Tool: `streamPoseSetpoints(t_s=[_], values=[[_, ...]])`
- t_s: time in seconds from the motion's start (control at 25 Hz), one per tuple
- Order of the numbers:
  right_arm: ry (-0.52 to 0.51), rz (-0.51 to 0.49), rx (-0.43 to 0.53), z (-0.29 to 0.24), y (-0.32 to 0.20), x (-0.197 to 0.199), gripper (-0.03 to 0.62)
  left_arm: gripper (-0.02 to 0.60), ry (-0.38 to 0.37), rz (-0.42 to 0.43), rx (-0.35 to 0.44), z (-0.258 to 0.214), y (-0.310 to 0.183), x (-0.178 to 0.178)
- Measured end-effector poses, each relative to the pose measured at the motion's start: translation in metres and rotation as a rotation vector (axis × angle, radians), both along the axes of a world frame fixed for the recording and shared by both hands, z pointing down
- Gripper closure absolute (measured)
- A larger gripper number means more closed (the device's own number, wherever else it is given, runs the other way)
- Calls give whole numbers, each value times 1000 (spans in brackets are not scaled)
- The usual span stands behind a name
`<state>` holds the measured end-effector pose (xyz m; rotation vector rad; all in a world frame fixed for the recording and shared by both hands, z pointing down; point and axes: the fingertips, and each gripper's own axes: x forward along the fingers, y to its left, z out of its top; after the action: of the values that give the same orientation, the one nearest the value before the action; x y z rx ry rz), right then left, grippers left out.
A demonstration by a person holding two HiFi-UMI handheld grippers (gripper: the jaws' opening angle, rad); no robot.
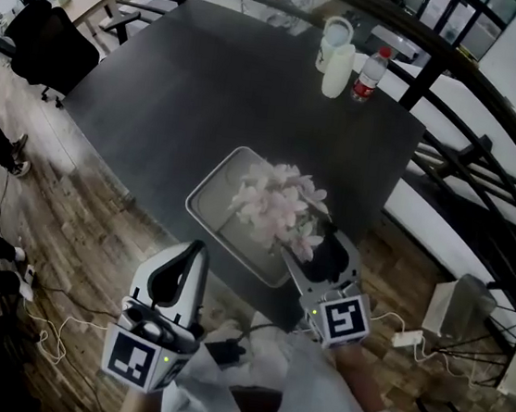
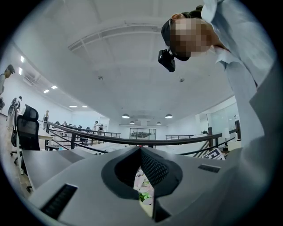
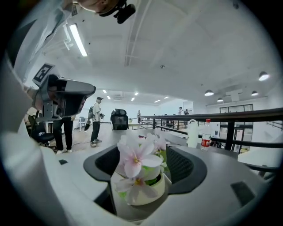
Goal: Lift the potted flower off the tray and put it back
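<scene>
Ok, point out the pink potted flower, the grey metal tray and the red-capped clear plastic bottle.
Pink potted flower [image 1: 275, 203]: head view, on the blossoms.
Grey metal tray [image 1: 220, 211]: head view, on its bare floor.
Red-capped clear plastic bottle [image 1: 368, 77]: head view, on its labelled body.

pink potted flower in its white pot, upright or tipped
Upright: the white pot of pink flowers stands rim-up, blooms on top, between the right gripper's jaws.

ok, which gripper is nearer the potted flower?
Right. The right gripper has the potted flower between its jaws, above the tray. The left gripper is apart from it, lower left in the head view, jaws together, touching nothing.
</scene>
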<state>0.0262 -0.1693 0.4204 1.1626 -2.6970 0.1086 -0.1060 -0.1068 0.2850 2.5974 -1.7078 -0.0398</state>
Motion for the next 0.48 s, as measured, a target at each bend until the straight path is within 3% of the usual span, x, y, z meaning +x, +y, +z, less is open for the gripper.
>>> streamPoseSetpoints(t_s=[0.24,0.48], values=[[-23,50,64,-33,3,11,268,583,10,41,20,-8,3,8],[-68,93,116,-67,10,18,329,583,22,72,57,-17,2,13]])
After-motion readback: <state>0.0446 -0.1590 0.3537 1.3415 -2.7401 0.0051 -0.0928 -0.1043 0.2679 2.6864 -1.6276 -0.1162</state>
